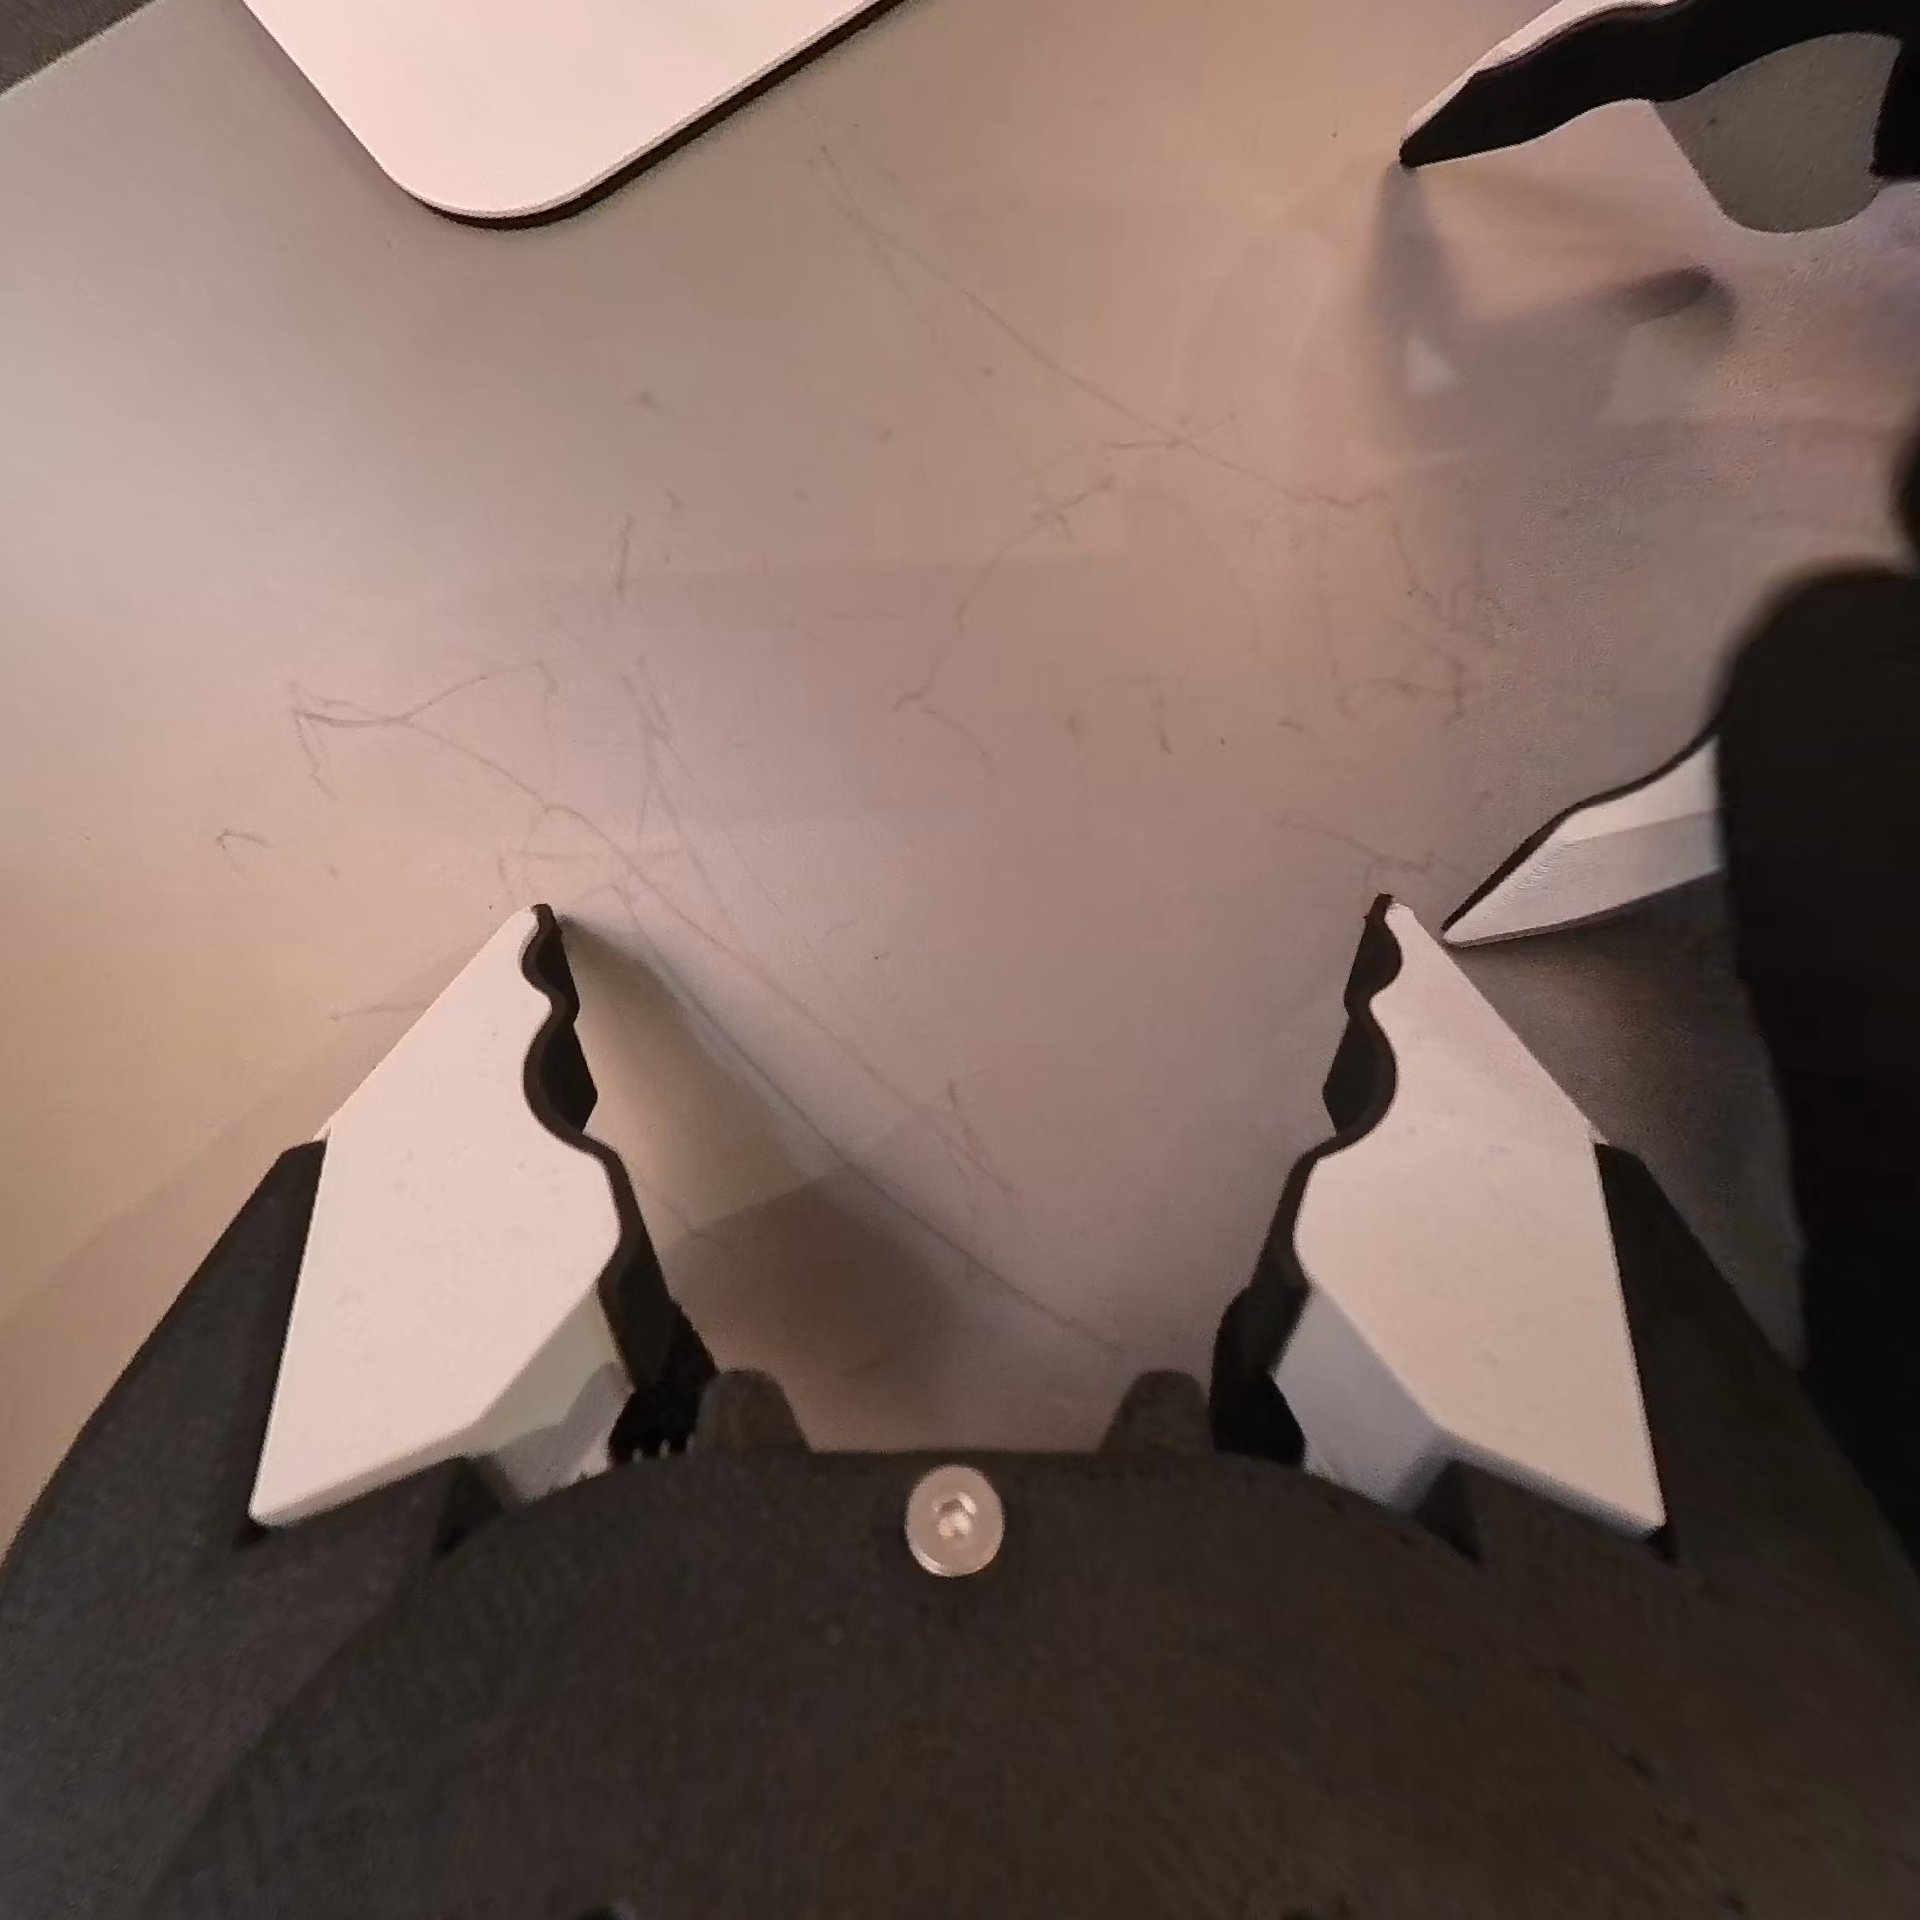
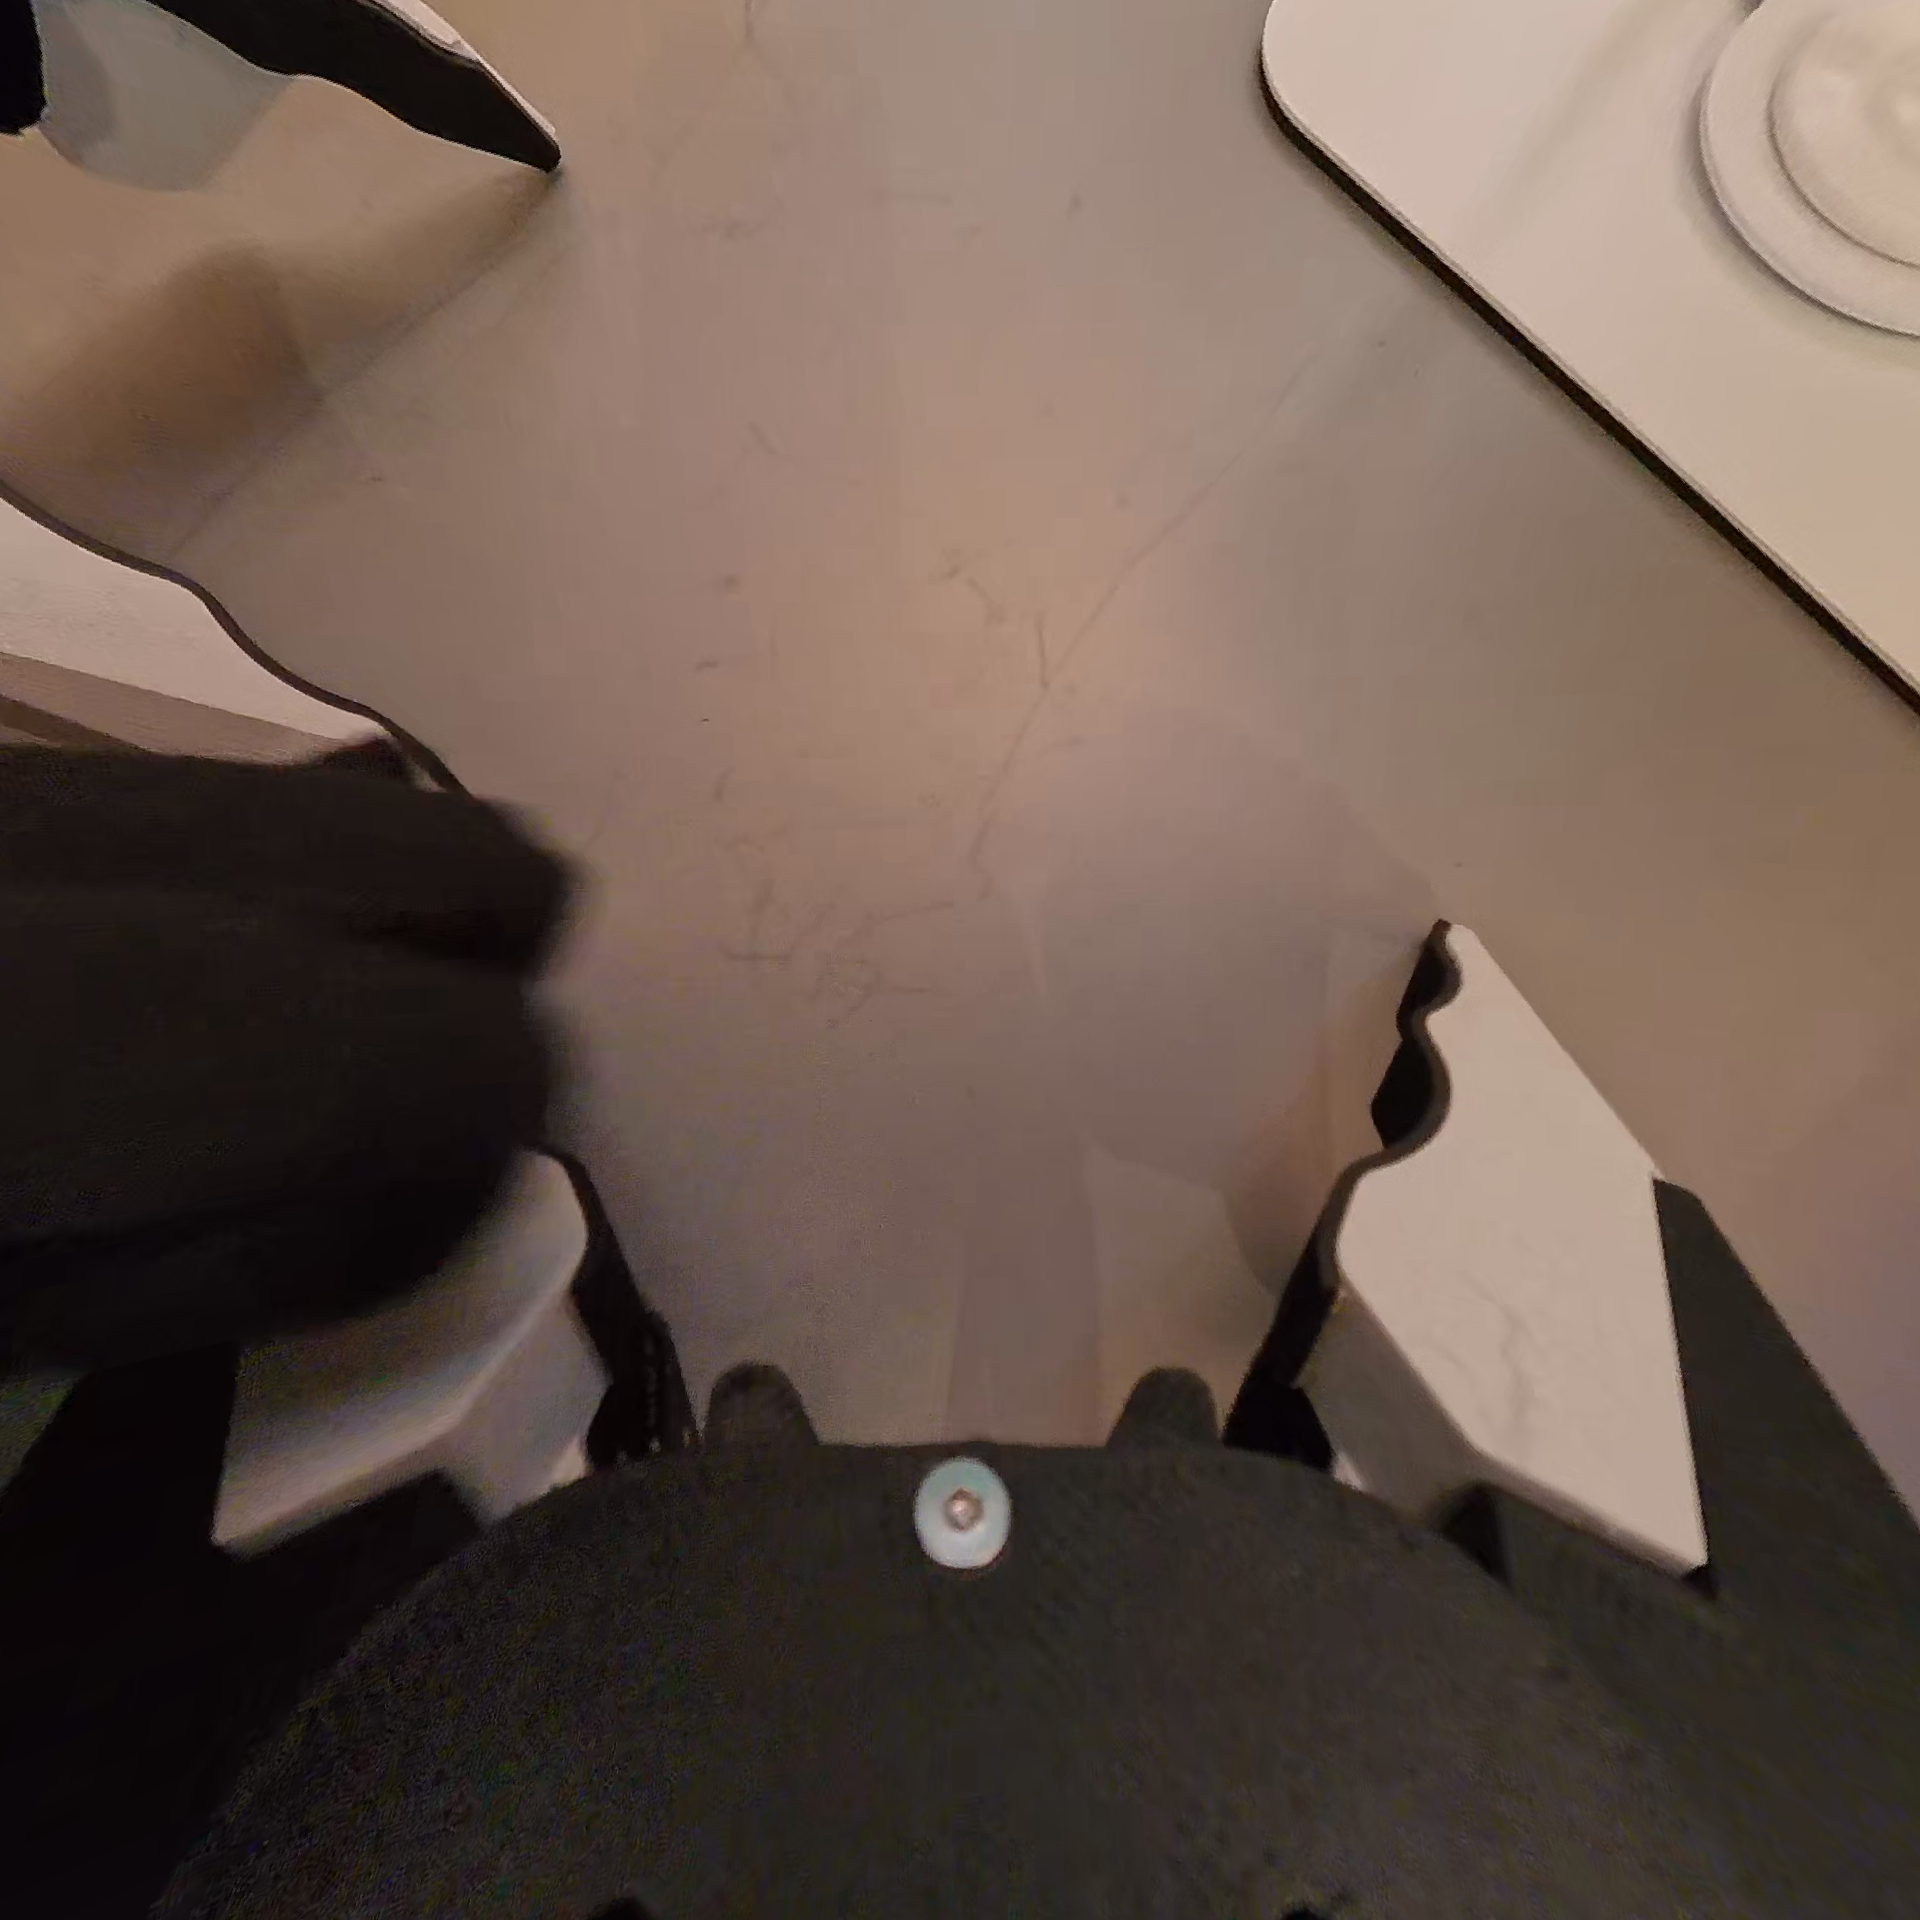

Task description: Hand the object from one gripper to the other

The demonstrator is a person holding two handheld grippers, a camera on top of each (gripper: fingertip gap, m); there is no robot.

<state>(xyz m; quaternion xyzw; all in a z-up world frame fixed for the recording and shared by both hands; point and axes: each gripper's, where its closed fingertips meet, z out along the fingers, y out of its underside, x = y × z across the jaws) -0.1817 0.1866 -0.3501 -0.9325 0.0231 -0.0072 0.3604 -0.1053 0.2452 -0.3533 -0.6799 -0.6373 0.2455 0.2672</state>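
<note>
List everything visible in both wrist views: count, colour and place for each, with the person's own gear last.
Scratched beige tabletop: one, fills both views, bare between the fingers.
White rounded-corner board with dark edge: one, top right in the right wrist view, top left in the left wrist view.
Round white dish-like object: one, on that board, cut off by the frame; kind unclear.
Blurred black shape: one, at the left of the right wrist view, covering that gripper's left finger; cannot tell what it is.
Left gripper: one, white fingers with black pads, open, empty.
Right gripper: one, same build, open, nothing between the fingers.
</note>
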